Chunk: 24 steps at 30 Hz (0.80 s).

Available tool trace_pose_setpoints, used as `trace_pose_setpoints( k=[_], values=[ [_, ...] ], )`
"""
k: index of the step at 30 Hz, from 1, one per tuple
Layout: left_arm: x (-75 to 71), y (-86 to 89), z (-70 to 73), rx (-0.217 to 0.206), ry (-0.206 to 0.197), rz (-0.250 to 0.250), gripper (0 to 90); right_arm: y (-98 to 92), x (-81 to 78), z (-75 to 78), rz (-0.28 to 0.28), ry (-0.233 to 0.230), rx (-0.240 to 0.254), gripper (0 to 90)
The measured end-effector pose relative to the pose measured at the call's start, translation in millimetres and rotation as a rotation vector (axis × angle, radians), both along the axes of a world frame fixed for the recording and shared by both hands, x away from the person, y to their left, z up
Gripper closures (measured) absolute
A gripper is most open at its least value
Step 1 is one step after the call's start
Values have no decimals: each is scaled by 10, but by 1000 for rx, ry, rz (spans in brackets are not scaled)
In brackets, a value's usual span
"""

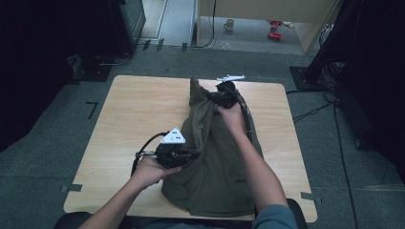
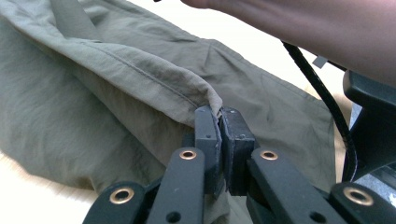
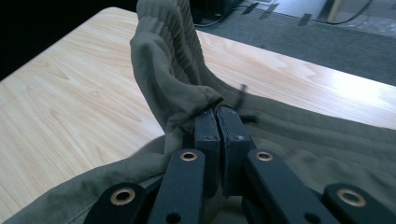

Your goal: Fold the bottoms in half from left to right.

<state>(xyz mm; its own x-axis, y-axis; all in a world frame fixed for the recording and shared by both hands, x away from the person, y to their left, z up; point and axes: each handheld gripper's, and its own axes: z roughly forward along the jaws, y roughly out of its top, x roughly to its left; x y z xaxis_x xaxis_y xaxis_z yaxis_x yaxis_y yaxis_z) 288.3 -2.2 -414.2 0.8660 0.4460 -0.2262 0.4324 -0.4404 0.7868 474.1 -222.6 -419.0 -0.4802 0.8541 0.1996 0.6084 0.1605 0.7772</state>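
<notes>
**Carefully now: folding the olive garment with both pinches kept firm**

Both tools are clamped on cloth. The left gripper [image 1: 192, 153] has its jaws closed on a hemmed edge of the olive garment [image 1: 215, 167], at the garment's near left side; in the left gripper view the seam is nipped right at the pad tips [image 2: 207, 122]. The right gripper [image 1: 213, 98] has its jaws closed on a bunched, ribbed part at the garment's far end, lifted off the wooden table [image 1: 129, 109] so that the fabric stands in a peak.

The step in hand looks like a fold or a straightening, with the garment lying lengthwise down the middle of the table. To do it well, I would carry both held points together at matching height, keeping the cloth between them lightly taut. The left pinch is shallow, so a sharp tug could slip the hem free. Lay the far end down on the garment body before releasing either grip.
</notes>
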Motion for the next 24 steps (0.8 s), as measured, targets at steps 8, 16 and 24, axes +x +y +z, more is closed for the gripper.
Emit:
trace_pose_setpoints(
  k=[8,16,24],
  values=[
    [49,-492,57,5,-11,-88,871,-494,-91,16,-64,5,-53,881],
    [104,-968,-366,67,52,-115,868,-850,-36,-284,-140,96,-105,881],
    [186,-1158,-751,150,86,-116,859,-969,14,-660,-181,161,-129,876]
  ],
)
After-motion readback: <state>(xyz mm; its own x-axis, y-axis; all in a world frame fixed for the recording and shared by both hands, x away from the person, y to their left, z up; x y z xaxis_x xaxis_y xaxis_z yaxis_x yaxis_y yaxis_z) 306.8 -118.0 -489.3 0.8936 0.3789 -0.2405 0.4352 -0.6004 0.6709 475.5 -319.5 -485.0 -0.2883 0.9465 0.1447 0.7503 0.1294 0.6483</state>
